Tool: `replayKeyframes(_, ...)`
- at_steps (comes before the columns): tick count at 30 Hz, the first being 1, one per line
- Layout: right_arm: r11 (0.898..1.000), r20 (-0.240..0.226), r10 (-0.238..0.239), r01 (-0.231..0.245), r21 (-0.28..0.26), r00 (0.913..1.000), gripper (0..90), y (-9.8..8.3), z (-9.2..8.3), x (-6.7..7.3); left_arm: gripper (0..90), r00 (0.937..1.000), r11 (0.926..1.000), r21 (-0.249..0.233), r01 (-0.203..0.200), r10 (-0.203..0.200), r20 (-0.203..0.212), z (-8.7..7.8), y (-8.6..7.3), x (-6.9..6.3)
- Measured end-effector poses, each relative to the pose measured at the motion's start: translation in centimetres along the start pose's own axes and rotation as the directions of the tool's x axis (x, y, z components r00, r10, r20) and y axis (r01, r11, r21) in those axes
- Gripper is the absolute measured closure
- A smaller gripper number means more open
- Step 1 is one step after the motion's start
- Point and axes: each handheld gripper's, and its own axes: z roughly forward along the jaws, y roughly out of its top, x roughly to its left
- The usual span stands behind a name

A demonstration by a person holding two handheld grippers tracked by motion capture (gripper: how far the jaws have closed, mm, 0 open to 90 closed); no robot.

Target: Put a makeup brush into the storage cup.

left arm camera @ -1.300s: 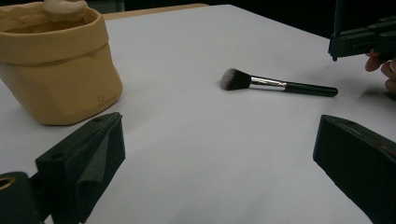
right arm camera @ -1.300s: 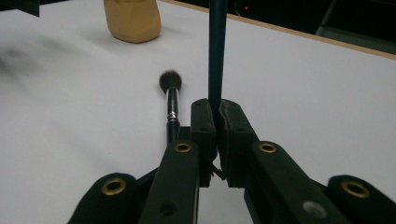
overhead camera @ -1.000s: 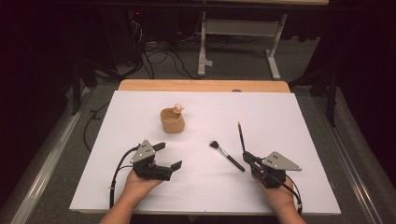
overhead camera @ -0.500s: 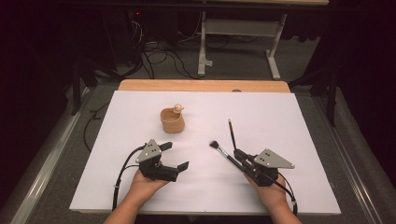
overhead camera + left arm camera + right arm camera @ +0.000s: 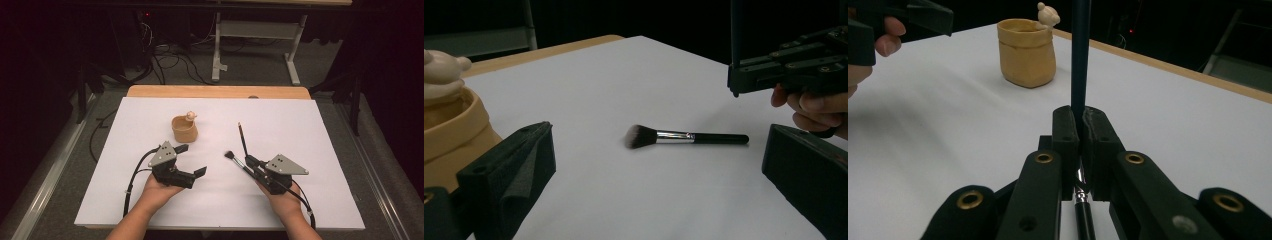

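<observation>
Gripping a thin dark brush (image 5: 242, 138) by one end, the right tongs (image 5: 248, 161) sat right of centre in the high view, clenched on it. In the right gripper view I saw the handle (image 5: 1080, 55) rise straight up from between the pressed pads (image 5: 1066, 131), with a short length hanging below. The left tongs (image 5: 191, 160), left of centre in that high view, stood released with nothing between them.

A makeup brush (image 5: 235, 159) lay flat on the white bench (image 5: 320, 125) just left of the right tongs; the left gripper view had it mid-frame, bristles (image 5: 639, 136) pointing to the left of the frame. The tan pot (image 5: 184, 129) with a small figure (image 5: 190, 116) on its rim stood above and left of centre, well apart from both brushes.

I judged the step in hand to be carrying the held brush over to the pot. To do it well, I would have kept the grip firm, since the handle was slim and could pivot between the pads. I would have lifted clear of the brush on the bench before travelling, then tipped the thin one upright above the pot's mouth, away from the figure, and let go only once the lower end was inside. The pot looked light, so I would have avoided nudging its wall.
</observation>
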Motion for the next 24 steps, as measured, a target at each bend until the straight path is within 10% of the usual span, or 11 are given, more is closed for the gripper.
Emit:
replayKeyframes(9,1.000,0.000,-0.023,0.023,-0.007,0.9997,87.1,0.2,0.9,0.4,1.2,0.9992,0.9990,-0.025,0.036,-0.036,0.020,1.4,0.7,0.2)
replayKeyframes(24,1.000,-0.011,-0.023,0.023,-0.013,0.9997,87.0,-0.5,0.8,1.7,0.7,0.9995,0.9999,-0.009,-0.010,0.011,0.030,1.6,0.6,-0.8)
